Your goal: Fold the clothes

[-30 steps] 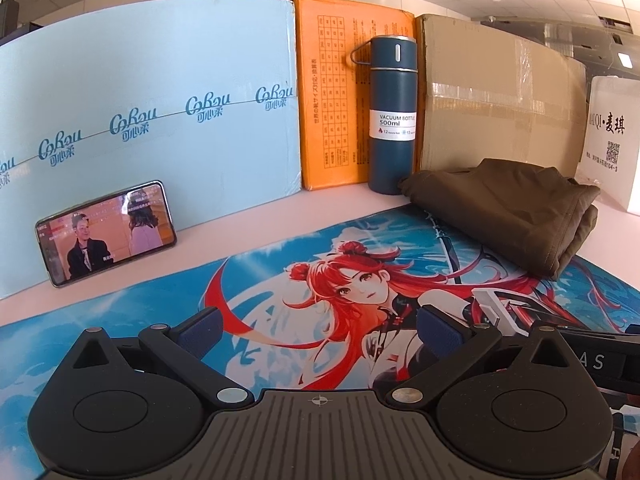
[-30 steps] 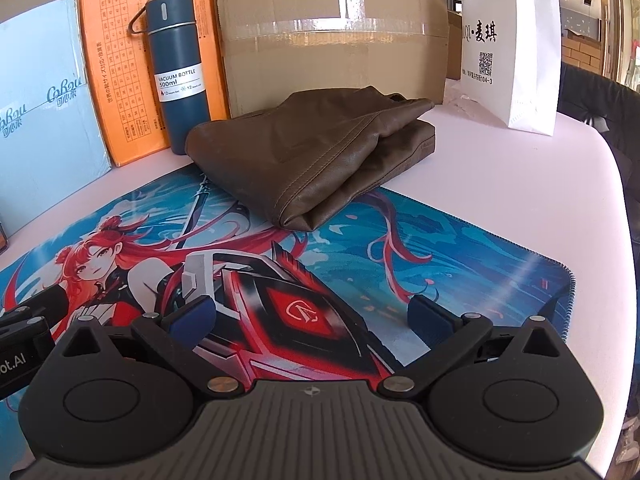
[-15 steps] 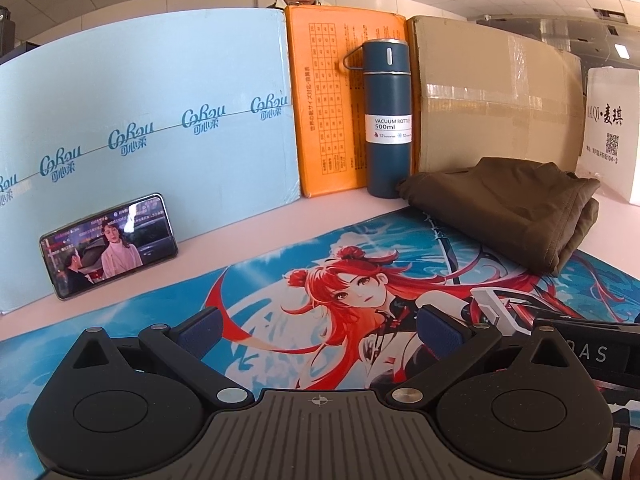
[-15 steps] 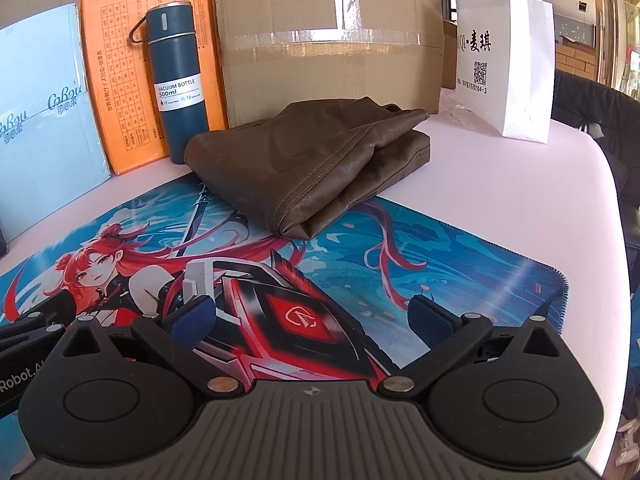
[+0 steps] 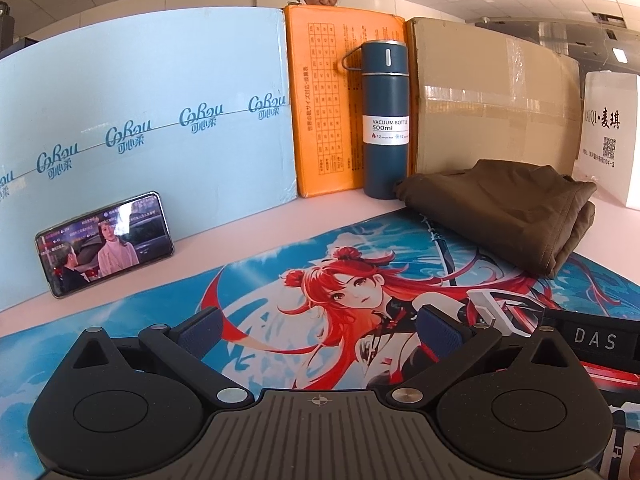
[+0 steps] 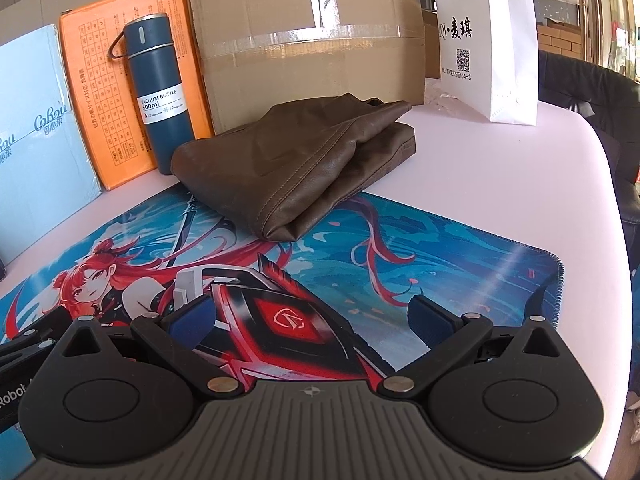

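Note:
A brown garment [image 5: 500, 212] lies folded in a neat stack at the far right of the printed anime mat [image 5: 280, 272], in front of the cardboard box. It also shows in the right wrist view [image 6: 296, 160], half on the mat [image 6: 440, 248]. My left gripper [image 5: 320, 330] is open and empty, low over the near part of the mat, well short of the garment. My right gripper [image 6: 310, 316] is open and empty too, over the mat in front of the garment. The right gripper's body shows at the left view's right edge.
A blue vacuum bottle [image 5: 385, 120] stands just left of the garment. Behind are a light blue box [image 5: 140, 140], an orange box [image 5: 328, 108] and a cardboard box [image 5: 492, 104]. A phone [image 5: 105, 244] leans at left. A white paper bag [image 6: 488, 40] stands at right. A person sits behind.
Both grippers have drawn back and dropped slightly, so the garment looks a little farther off. Both stay open. The garment has not moved.

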### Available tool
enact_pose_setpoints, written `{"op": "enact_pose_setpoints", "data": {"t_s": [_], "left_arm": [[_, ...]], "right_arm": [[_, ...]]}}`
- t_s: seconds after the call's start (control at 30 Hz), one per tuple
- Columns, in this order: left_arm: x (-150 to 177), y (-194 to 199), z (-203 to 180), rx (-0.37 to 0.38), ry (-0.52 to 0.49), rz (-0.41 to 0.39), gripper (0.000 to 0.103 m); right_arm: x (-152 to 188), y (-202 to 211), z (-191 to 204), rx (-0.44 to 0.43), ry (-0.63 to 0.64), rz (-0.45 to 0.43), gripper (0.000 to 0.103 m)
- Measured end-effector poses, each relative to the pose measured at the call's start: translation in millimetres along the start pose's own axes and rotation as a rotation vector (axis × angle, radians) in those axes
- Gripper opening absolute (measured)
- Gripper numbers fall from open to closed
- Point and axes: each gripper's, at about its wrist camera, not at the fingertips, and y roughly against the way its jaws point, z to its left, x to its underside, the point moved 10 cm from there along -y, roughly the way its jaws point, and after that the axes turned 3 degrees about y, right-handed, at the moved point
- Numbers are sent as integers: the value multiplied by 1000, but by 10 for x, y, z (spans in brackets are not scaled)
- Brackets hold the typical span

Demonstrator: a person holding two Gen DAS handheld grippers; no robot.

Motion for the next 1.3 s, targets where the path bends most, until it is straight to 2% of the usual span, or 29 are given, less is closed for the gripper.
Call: {"op": "enact_pose_setpoints", "data": {"t_s": [0.57,1.3], "left_arm": [[44,-62,-42,15,-20,40,103],[51,-57,-70,23,-25,41,103]], "right_arm": [[13,-19,18,1,12,11,103],[16,-26,20,2,15,13,103]]}}
